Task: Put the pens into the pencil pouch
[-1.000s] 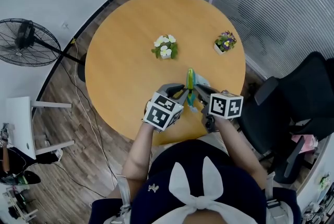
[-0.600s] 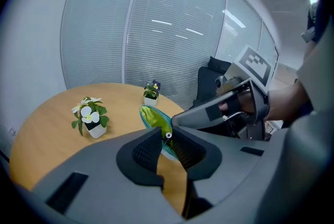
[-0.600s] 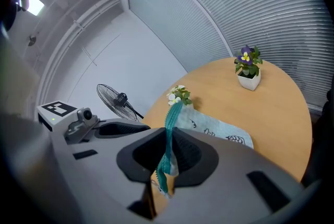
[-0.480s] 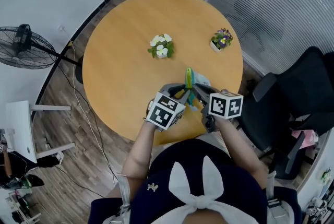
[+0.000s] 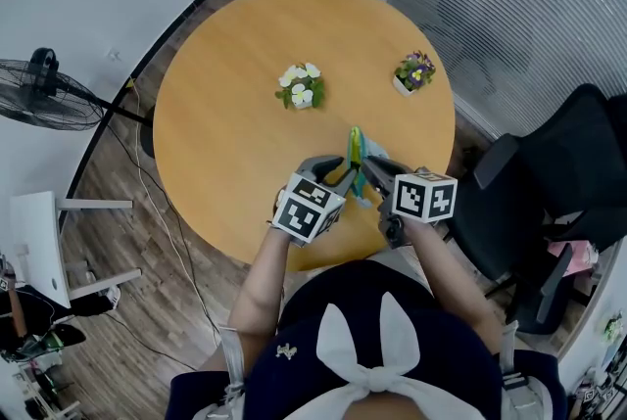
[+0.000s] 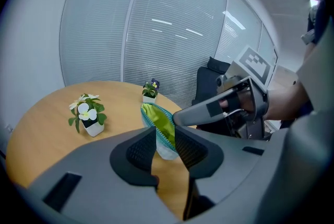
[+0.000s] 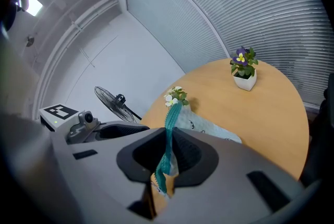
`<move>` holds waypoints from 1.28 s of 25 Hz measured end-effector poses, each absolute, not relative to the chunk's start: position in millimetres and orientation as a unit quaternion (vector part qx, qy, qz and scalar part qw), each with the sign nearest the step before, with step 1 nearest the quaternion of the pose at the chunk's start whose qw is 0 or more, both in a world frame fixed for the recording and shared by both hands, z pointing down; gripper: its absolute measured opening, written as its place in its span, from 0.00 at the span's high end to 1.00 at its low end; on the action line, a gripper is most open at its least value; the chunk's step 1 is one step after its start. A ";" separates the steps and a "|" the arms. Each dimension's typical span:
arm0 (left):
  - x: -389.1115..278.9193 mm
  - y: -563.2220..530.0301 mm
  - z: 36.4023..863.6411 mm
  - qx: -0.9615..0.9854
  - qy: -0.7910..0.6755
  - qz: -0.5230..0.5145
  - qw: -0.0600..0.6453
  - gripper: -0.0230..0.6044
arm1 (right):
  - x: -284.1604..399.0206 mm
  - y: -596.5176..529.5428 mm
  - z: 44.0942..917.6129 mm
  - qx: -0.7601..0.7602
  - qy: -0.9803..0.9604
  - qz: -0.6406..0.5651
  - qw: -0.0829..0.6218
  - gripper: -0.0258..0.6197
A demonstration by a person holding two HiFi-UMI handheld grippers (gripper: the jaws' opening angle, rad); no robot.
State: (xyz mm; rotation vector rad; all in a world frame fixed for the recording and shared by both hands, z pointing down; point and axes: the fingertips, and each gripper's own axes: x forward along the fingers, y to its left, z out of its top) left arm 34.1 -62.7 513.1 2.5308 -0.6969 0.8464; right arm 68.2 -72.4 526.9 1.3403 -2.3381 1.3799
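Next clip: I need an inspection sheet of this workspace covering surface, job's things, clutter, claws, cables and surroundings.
Surface: round wooden table, level, no spills seen.
Job's things: pouch held between both claws, mouth open, green lining showing; pens: nothing seen.
Clutter: white flower pot and purple flower pot, both apart from the pouch.
Claws: left claw jaws opening, pouch rim between them; right claw shut on the pouch's zipper edge.
Cables: one cable on the floor, left of the table.
Surroundings: fan, black chair, glass wall with blinds.
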 end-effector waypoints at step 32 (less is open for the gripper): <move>-79.2 -70.3 534.2 0.823 -0.419 0.252 0.289 0.92 | -7.2 -88.6 624.2 0.400 -0.785 0.433 0.189 0.89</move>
